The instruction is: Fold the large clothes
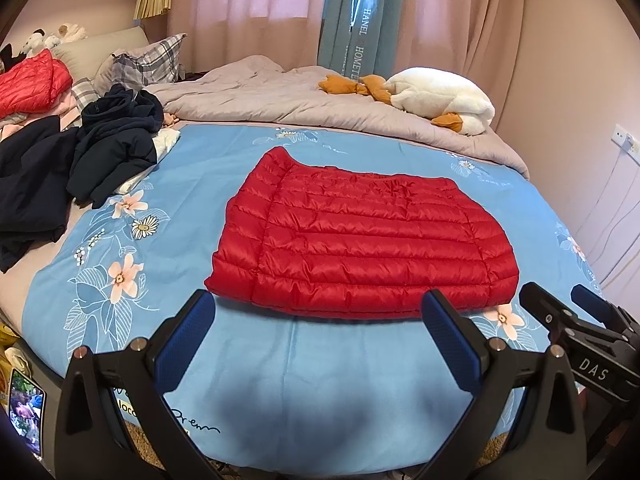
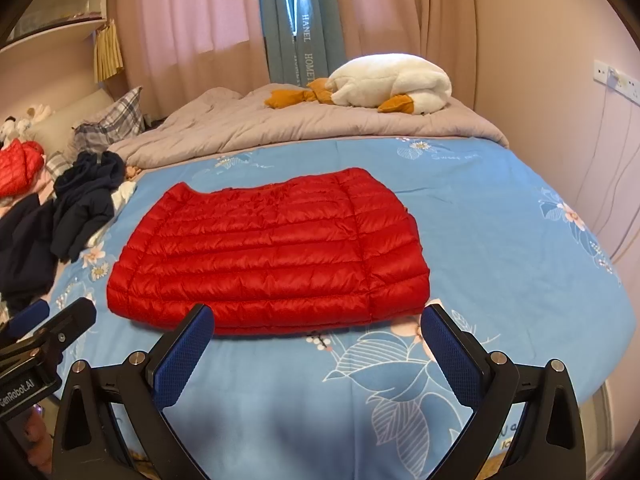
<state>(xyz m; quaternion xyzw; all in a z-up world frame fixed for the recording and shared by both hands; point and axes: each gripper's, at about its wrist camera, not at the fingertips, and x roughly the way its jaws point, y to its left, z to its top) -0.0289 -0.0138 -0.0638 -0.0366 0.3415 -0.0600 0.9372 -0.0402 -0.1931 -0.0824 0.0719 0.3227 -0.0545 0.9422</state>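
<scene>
A red quilted down jacket [image 1: 356, 236] [image 2: 268, 252] lies flat on the blue floral bedsheet [image 1: 224, 184] [image 2: 500, 216], folded into a rough rectangle. My left gripper [image 1: 320, 312] hovers open just short of the jacket's near hem, with nothing between its blue pads [image 1: 184, 344]. Over the hem's right part my right gripper [image 2: 318, 320] is open too and holds nothing. Each gripper shows at the edge of the other's view: the right gripper [image 1: 576, 312] at the right in the left wrist view, the left gripper [image 2: 56, 316] at the left in the right wrist view.
A heap of dark navy clothes [image 1: 80, 152] [image 2: 76, 208] lies left of the jacket. Another red quilted garment [image 1: 28, 80] [image 2: 16, 168] sits by the plaid pillows [image 1: 144, 60]. A grey duvet [image 1: 280, 100] with a white plush goose [image 1: 440, 96] [image 2: 392, 80] fills the far side. Curtains hang behind.
</scene>
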